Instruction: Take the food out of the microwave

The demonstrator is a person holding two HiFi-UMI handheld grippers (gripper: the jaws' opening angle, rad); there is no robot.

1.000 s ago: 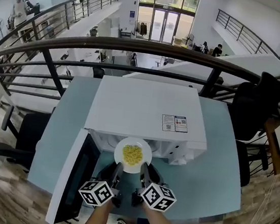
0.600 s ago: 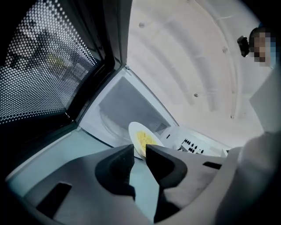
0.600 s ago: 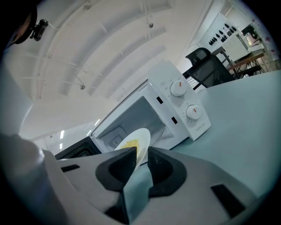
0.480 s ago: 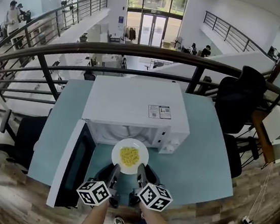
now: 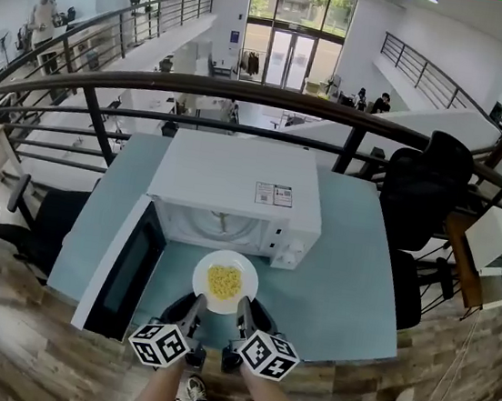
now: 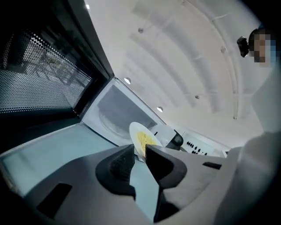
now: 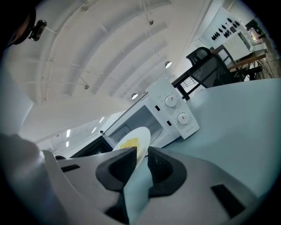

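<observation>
A white plate (image 5: 225,281) with a heap of yellow food (image 5: 224,280) hangs over the table just in front of the white microwave (image 5: 234,188), outside its empty cavity (image 5: 215,227). My left gripper (image 5: 198,304) is shut on the plate's near-left rim, and my right gripper (image 5: 243,306) is shut on its near-right rim. In the left gripper view the plate (image 6: 142,139) stands edge-on between the pads of that gripper (image 6: 139,151). The right gripper view shows the plate (image 7: 134,139) pinched in that gripper (image 7: 141,154) too.
The microwave door (image 5: 119,265) stands swung open to the left of the plate. The blue-grey table (image 5: 340,289) has bare surface to the right. Behind it runs a dark railing (image 5: 247,94). Black office chairs stand at left (image 5: 46,223) and right (image 5: 421,199).
Both grippers have drawn the plate back toward me, from the mouth of the microwave cavity to a spot over the table in front of it.
</observation>
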